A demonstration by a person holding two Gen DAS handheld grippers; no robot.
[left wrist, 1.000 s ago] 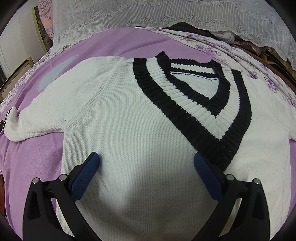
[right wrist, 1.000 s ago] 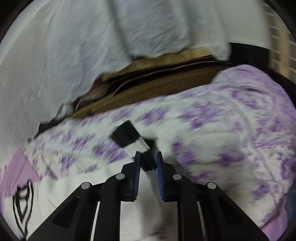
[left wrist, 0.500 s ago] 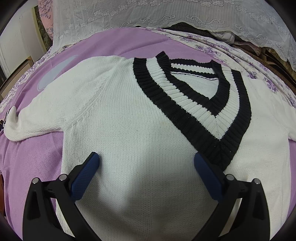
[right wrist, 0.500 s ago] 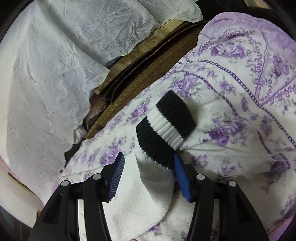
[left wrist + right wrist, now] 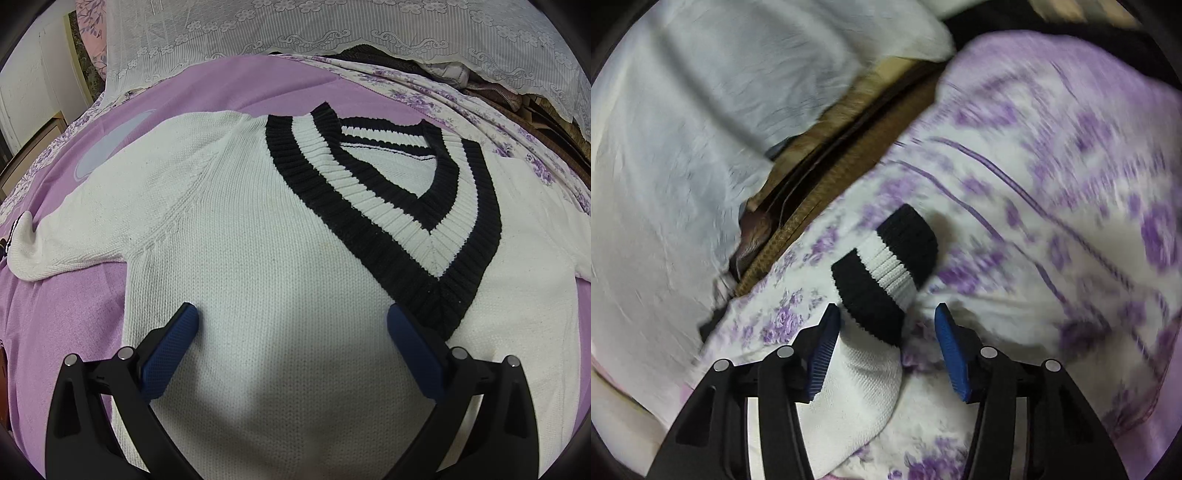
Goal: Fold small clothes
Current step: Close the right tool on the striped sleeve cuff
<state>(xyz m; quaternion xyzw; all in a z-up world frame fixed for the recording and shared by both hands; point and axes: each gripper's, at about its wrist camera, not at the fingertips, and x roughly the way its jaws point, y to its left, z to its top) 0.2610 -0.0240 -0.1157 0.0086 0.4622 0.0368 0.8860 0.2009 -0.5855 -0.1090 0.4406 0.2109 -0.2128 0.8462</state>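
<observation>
A white knit sweater (image 5: 229, 229) with a black-and-white striped V-neck collar (image 5: 391, 206) lies flat, front up, on a purple bedspread (image 5: 221, 88). My left gripper (image 5: 291, 321) is open and empty, hovering over the sweater's chest. Its left sleeve (image 5: 40, 251) stretches to the far left. In the right wrist view, the other sleeve (image 5: 860, 376) lies on floral bedding, its black-and-white striped cuff (image 5: 886, 269) pointing away. My right gripper (image 5: 886, 317) is open, its fingers on either side of the sleeve just behind the cuff, not gripping it.
A white lace cloth (image 5: 332, 26) hangs behind the bed. A purple floral quilt (image 5: 1052, 177) covers the right side. Brown woven items (image 5: 827, 184) sit in the gap between quilt and white cloth (image 5: 665, 147).
My right gripper opened and let go of the sleeve cuff, which now lies on the floral quilt. The right view is still shifting and blurred. The left gripper has not moved.
</observation>
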